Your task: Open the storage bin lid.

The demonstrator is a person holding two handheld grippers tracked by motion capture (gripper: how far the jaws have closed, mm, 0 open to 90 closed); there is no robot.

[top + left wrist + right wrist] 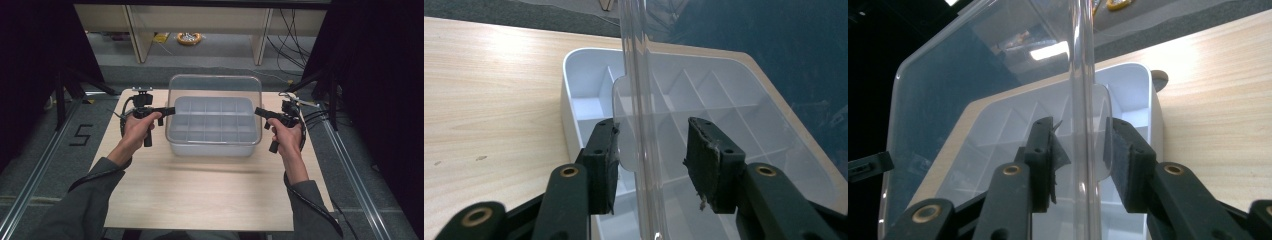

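A clear plastic organiser box (215, 131) with several empty compartments sits at the far middle of the wooden table (200, 195). Its transparent lid (215, 85) stands raised, hinged open. My left gripper (169, 110) is at the lid's left edge. In the left gripper view the lid edge (636, 60) runs between the jaws of that gripper (651, 150), which are open with gaps on both sides, above the white base (574, 65). My right gripper (259, 111) is at the lid's right edge. Its jaws (1080, 150) also straddle the lid (973, 65), open, over the base (1143, 85).
Wooden shelving legs (137, 35) and a yellow ring-shaped object (189, 38) are on the floor beyond the table. Cables (295, 45) trail at the back right. Black curtains hang on both sides. A taped mark (80, 135) lies on the floor at left.
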